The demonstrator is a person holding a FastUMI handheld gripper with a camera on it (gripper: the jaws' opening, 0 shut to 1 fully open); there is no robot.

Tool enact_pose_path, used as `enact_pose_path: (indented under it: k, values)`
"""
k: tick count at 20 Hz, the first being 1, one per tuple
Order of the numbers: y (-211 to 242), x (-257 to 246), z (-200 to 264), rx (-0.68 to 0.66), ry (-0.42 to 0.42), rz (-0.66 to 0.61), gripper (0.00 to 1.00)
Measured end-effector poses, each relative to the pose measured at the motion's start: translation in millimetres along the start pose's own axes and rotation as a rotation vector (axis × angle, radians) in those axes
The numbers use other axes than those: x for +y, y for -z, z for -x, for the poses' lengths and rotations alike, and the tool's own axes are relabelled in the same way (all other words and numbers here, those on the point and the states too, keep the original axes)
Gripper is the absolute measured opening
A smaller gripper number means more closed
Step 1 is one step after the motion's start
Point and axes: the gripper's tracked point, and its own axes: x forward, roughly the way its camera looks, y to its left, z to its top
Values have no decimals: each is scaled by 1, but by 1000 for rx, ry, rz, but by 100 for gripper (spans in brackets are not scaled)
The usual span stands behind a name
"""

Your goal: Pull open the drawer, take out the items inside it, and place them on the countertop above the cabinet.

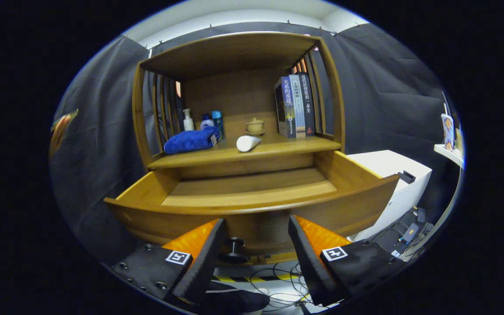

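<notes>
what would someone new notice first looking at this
The wooden drawer stands pulled wide open just beyond the open gripper, its visible floor bare, its dark knob between the fingers. On the countertop above lie a blue towel and a white tube, with books standing to the right.

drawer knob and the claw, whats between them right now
Nothing. In the gripper view the open claw has its fingers either side of the drawer's knob, apart from it, with bare space between; the drawer beyond is pulled open.
</notes>
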Motion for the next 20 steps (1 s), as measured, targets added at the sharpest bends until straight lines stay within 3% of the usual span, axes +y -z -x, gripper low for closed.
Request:
enact_pose_path:
  k: [4, 9, 16, 20]
  values:
    - [-63, -7, 9, -109, 1, 12, 94]
    - [-123, -10, -21, -162, 6, 66, 94]
    - [-140, 21, -99, -66, -50, 115, 95]
    - [-145, 26, -140, -24, -20, 172, 99]
